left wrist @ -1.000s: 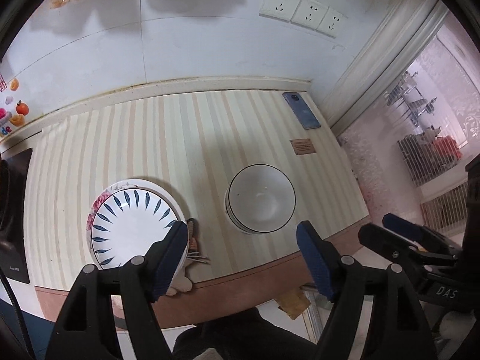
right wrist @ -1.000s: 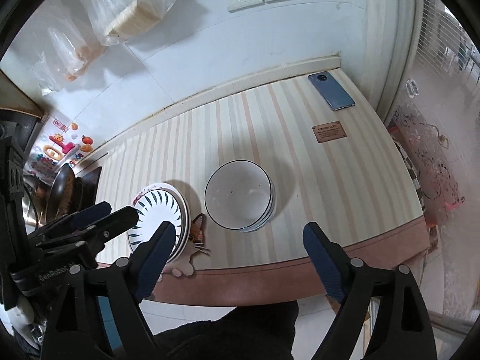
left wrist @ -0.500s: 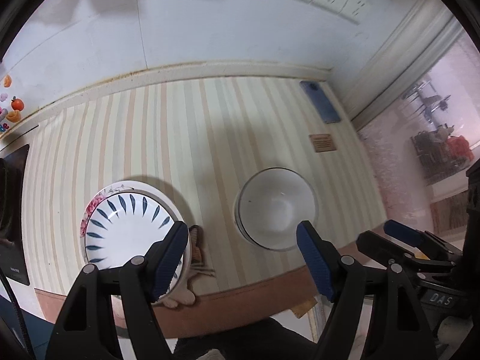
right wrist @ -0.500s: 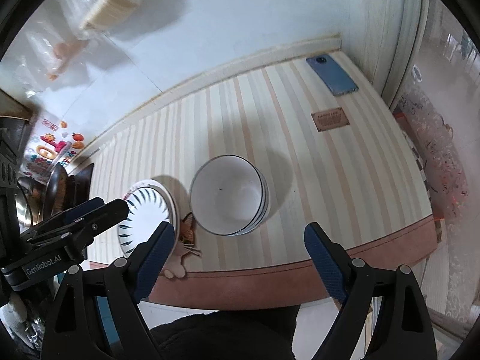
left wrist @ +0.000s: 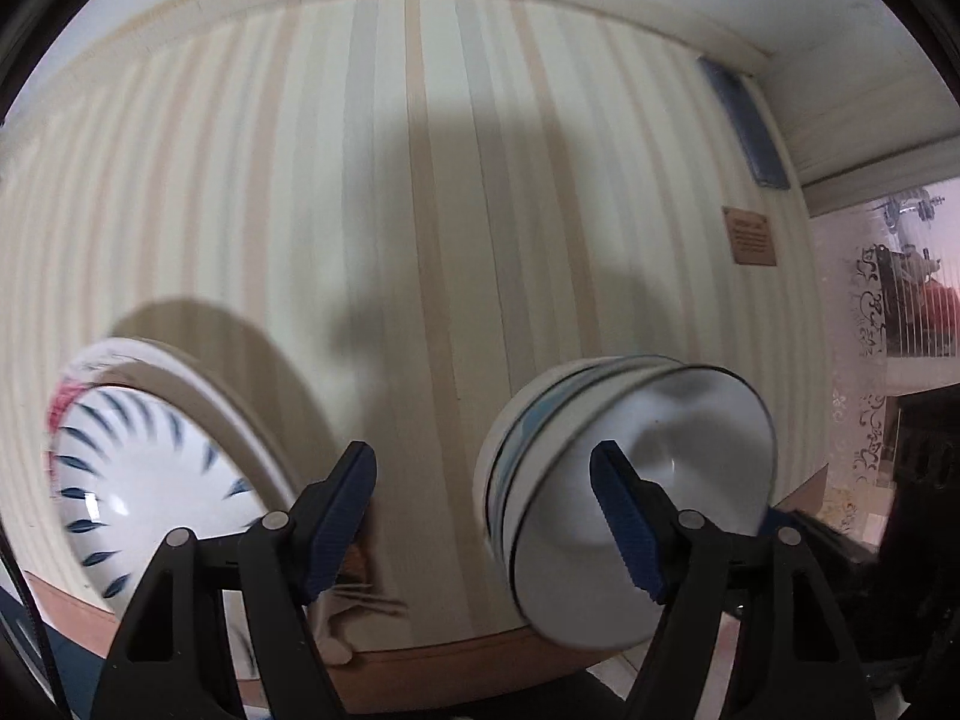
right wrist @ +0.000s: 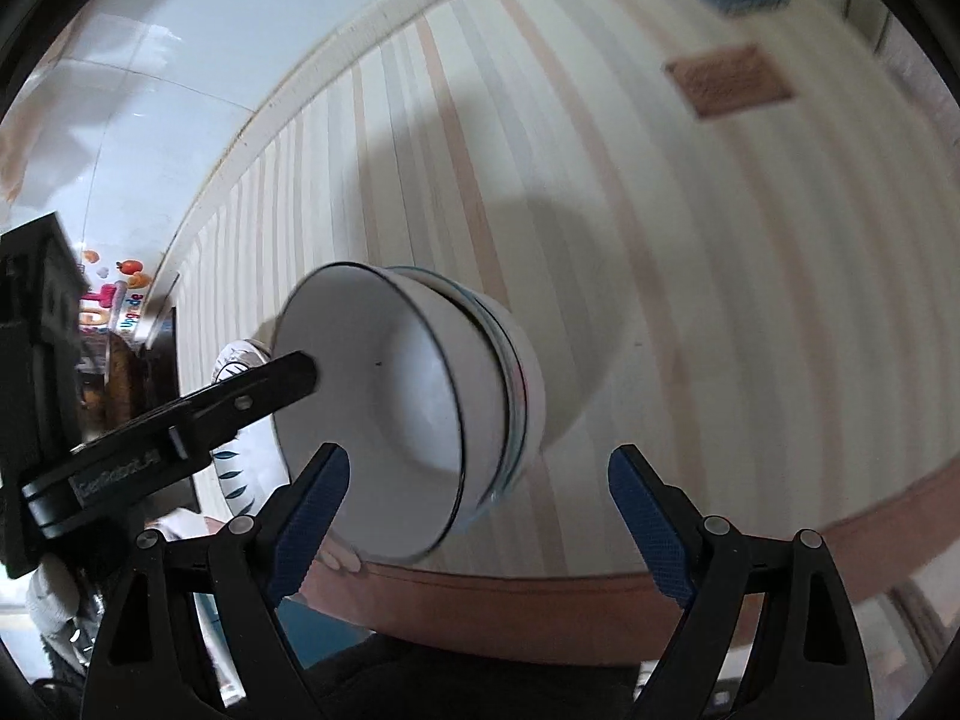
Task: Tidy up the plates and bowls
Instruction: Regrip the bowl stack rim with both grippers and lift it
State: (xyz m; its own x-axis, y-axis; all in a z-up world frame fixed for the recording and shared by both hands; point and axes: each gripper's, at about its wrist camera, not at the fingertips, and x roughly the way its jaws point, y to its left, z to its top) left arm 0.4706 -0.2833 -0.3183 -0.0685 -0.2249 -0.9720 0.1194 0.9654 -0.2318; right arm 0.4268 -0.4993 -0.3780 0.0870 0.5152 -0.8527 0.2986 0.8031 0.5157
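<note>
Left claw [left wrist: 483, 516]: spread wide, pinching nothing; black arms with blue ribbed pads; right pad overlapped the bowl rim, contact unclear.
Right claw [right wrist: 477, 519]: spread wide, nothing between the pads; same black arms, blue ribbed pads.
Bowl stack [left wrist: 624, 498]: white, glossy, round, thin dark rim line; nested bowls, lower ones with bluish bands; sat on the desk near its front edge, just beside the plates.
Bowl stack, right view [right wrist: 414, 402]: inside smooth and plain with one small dark speck; count of nested bowls hard to tell, blurred.
Plate stack [left wrist: 144, 468]: white, round, dark blue leaf strokes radiating; pink-red pattern on a lower rim; on the desk, left of the bowls; smeared by motion blur.
Plate stack, right view [right wrist: 237, 414]: mostly hidden behind the bowls and the left claw's arm.
Desk [left wrist: 432, 180]: flat top with pale cream, tan and grey stripes; brown front edge.
Phone [left wrist: 747, 126]: blue, flat, rectangular, at the far right of the desk; cut off at the top in the right view.
Brown label [left wrist: 750, 237]: small rectangle, text unreadable.
Small item [left wrist: 360, 594]: orange and white with thin lines, between plates and bowls; half hidden by the left claw.
Stickers [right wrist: 120, 288]: colourful, only in the right view.
</note>
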